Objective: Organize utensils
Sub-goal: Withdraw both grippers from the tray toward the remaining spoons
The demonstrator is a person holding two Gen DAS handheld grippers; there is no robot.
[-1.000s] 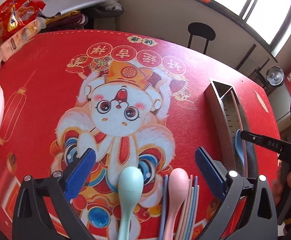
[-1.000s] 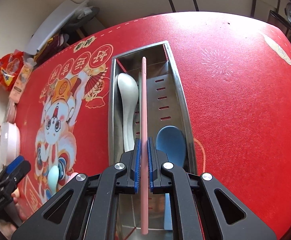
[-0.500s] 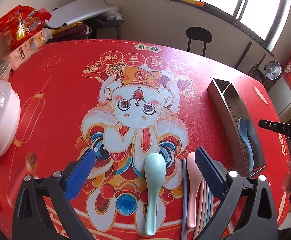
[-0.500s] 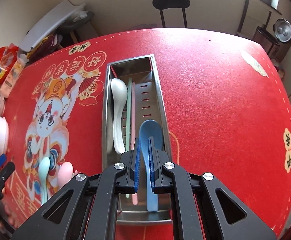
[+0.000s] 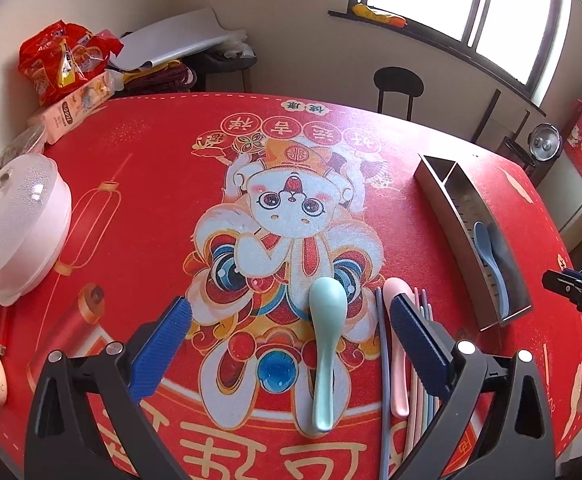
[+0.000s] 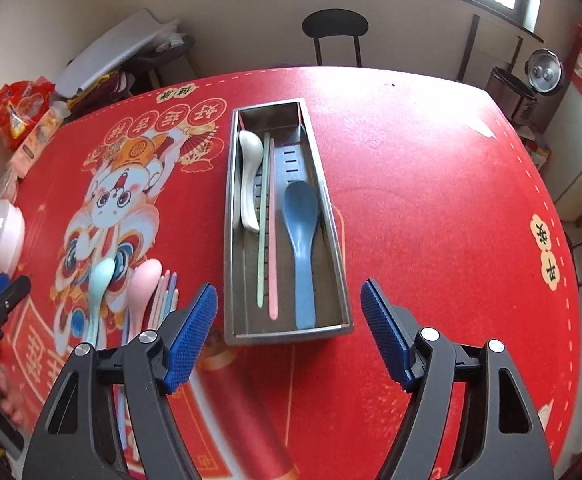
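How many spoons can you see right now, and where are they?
4. A white ceramic spoon and a blue plastic spoon lie inside the metal utensil tray. A mint green spoon and a pink spoon lie on the red tablecloth.

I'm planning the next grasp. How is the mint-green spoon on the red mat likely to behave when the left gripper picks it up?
The mint-green spoon looks like rigid moulded plastic, so probably stiff and light. Its surface looks smooth and its handle narrow, so it may slip or swivel between the pads. It lies flat on the red mat beside the pink spoon, so rolling seems unlikely.
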